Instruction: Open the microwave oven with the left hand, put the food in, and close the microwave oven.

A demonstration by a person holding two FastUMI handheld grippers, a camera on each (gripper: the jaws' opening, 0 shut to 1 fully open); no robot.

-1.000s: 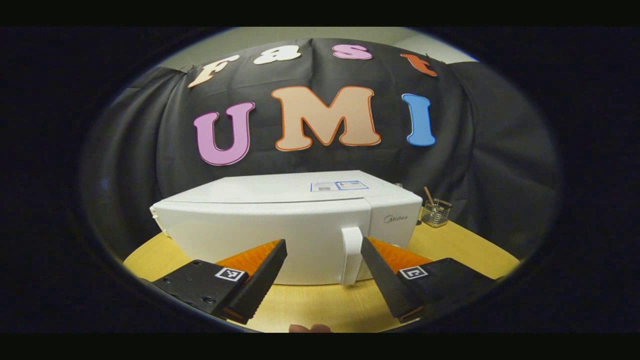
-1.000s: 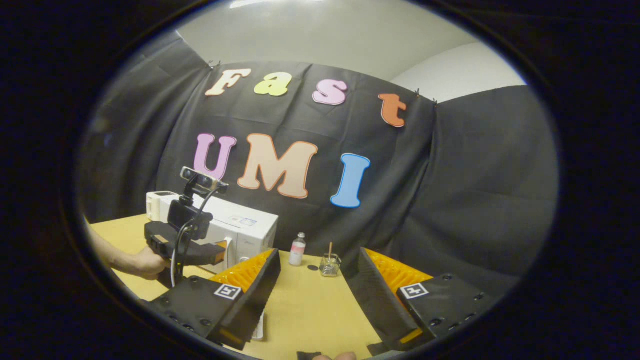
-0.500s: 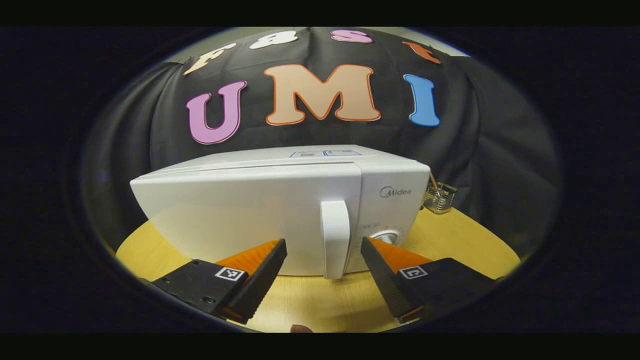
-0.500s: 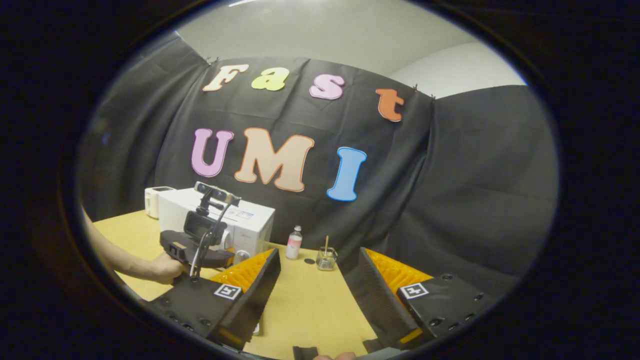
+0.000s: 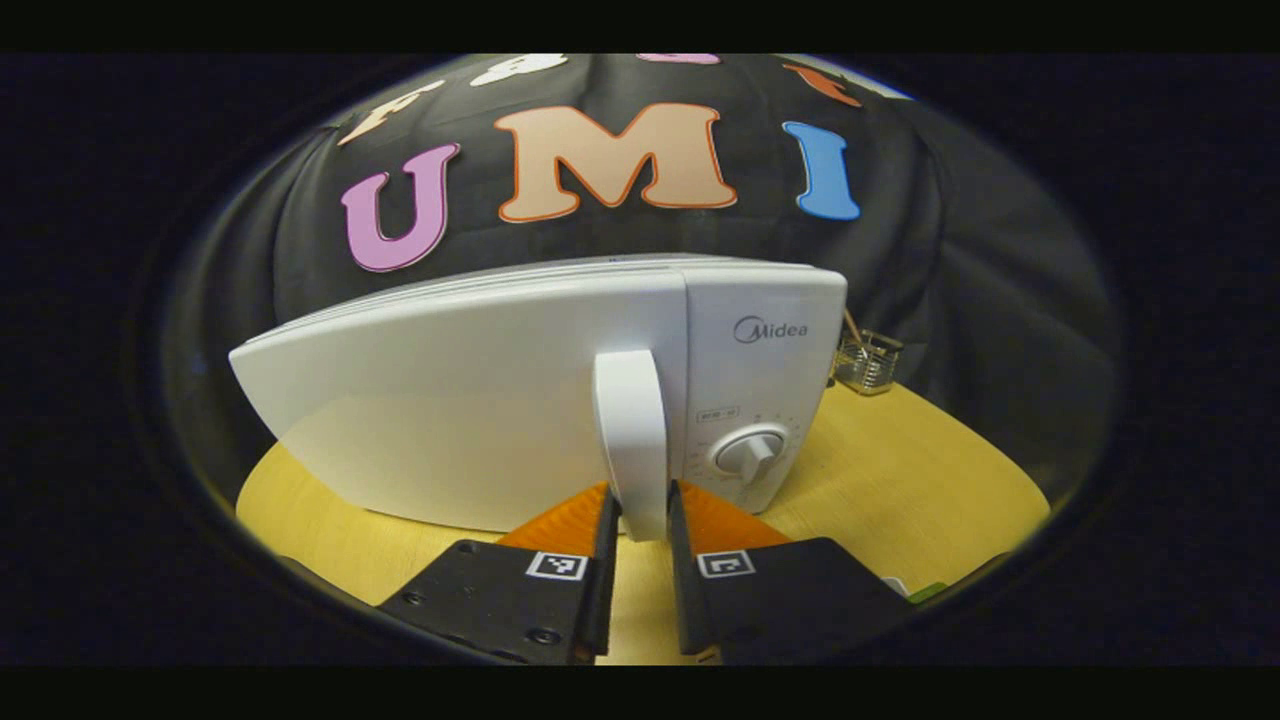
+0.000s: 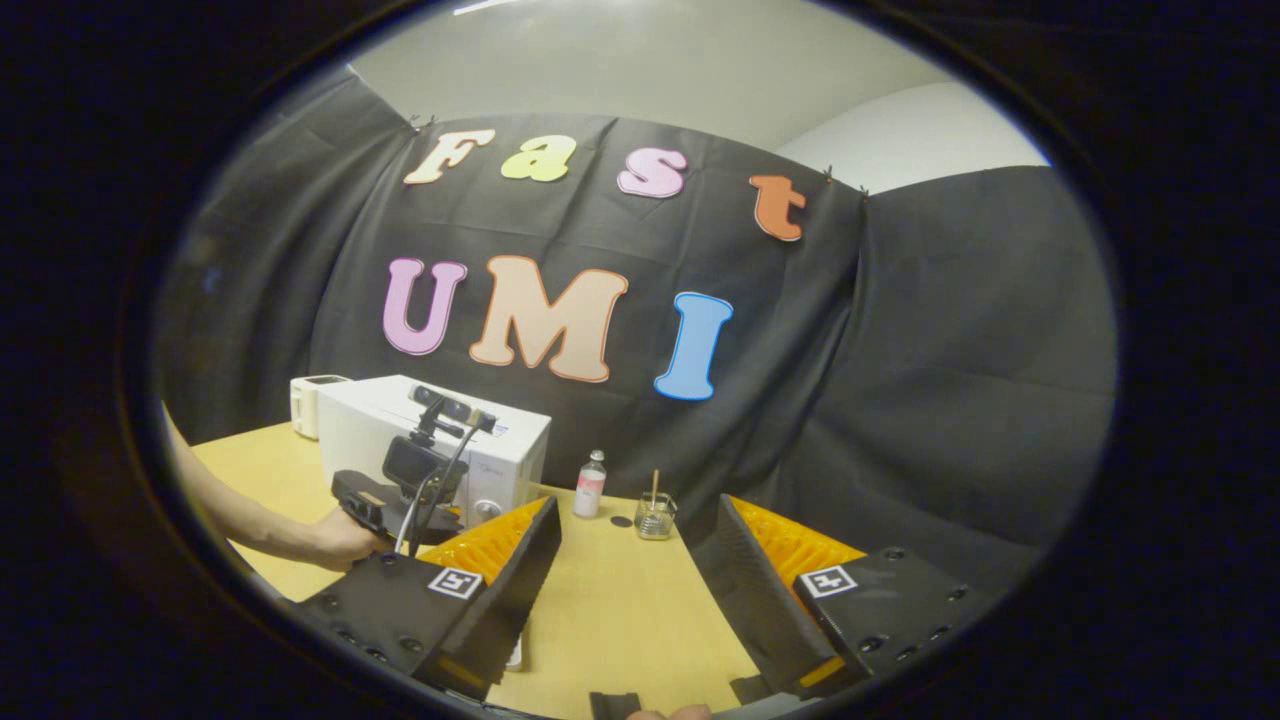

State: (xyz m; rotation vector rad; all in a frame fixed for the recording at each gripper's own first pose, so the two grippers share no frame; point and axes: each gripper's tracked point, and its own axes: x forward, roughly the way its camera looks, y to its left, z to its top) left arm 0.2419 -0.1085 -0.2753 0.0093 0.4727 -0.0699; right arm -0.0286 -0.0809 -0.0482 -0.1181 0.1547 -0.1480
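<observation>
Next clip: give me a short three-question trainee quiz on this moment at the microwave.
1. True or false: the microwave door is already open.
2. What does the left gripper have between its fingers? A) dial B) handle C) bottle
3. Fill in: the right gripper is ____, holding nothing, above the table.

Key: 1 false, the door sits flush with the panel. 2 B, both fingers are closed on the handle's lower end. 3 open.
</observation>
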